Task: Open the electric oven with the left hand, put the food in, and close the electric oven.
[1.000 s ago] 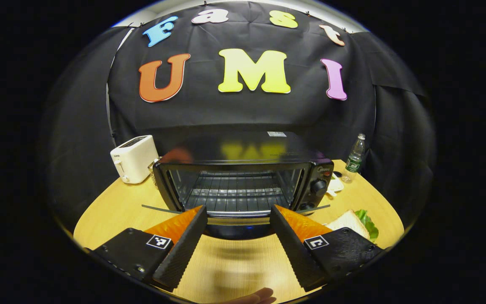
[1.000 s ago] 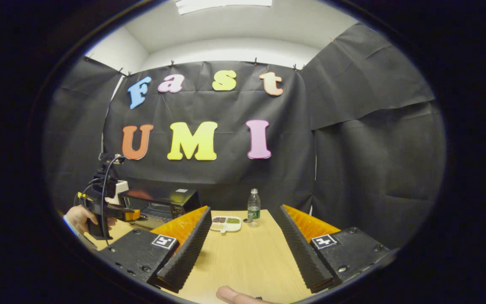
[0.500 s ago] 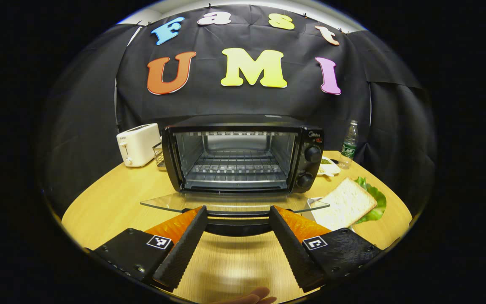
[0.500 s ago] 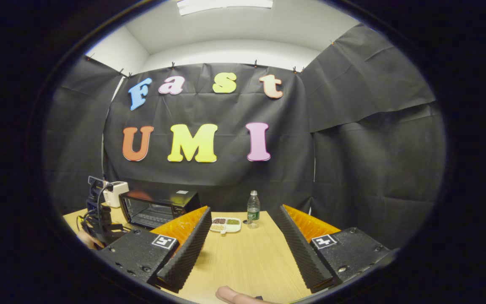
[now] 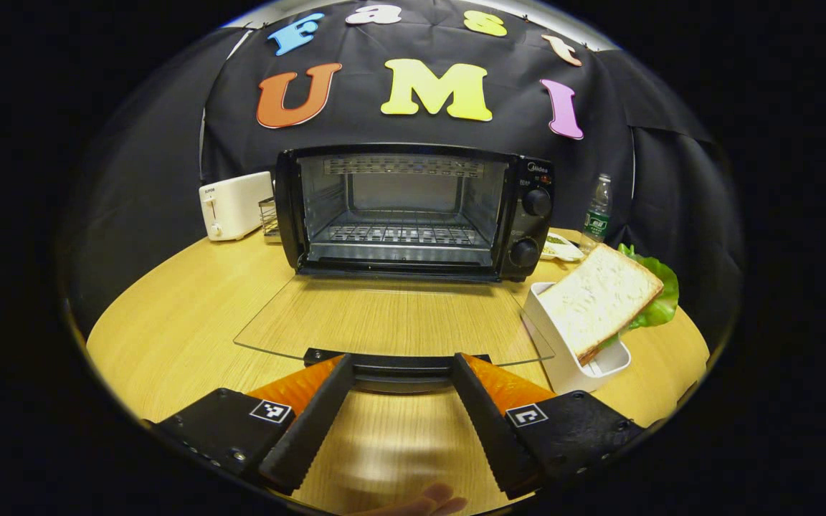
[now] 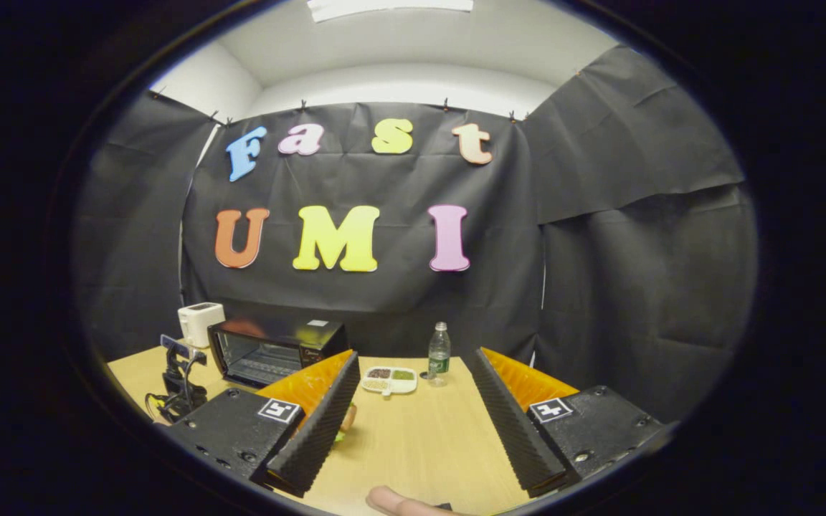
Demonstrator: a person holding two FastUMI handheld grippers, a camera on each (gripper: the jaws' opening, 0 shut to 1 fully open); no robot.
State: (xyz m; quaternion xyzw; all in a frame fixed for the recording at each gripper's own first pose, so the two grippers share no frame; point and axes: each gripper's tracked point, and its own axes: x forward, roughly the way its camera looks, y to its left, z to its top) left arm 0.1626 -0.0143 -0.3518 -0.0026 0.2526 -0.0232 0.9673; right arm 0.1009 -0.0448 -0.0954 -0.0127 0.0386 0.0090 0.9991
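The black electric oven [image 5: 413, 208] stands at the middle of the round wooden table [image 5: 183, 315], its cavity and wire rack exposed. Its glass door [image 5: 391, 315] lies folded down flat toward me. The door's black handle [image 5: 399, 371] runs across the tips of my left gripper [image 5: 402, 358], whose fingers stay spread apart on either side. The food, a bread slice on lettuce [image 5: 599, 297], leans in a white tray [image 5: 563, 351] right of the door. My right gripper [image 6: 414, 355] hovers open over the table with nothing in it; the oven [image 6: 269, 351] is to its far left.
A white toaster [image 5: 234, 204] stands left of the oven. A water bottle [image 5: 597, 215] and a small divided dish [image 6: 389, 380] sit behind and to the right. Black cloth walls close in the table.
The oven door has swung down from half open to flat on the table level. My left gripper dropped with the handle. The right gripper has barely shifted.
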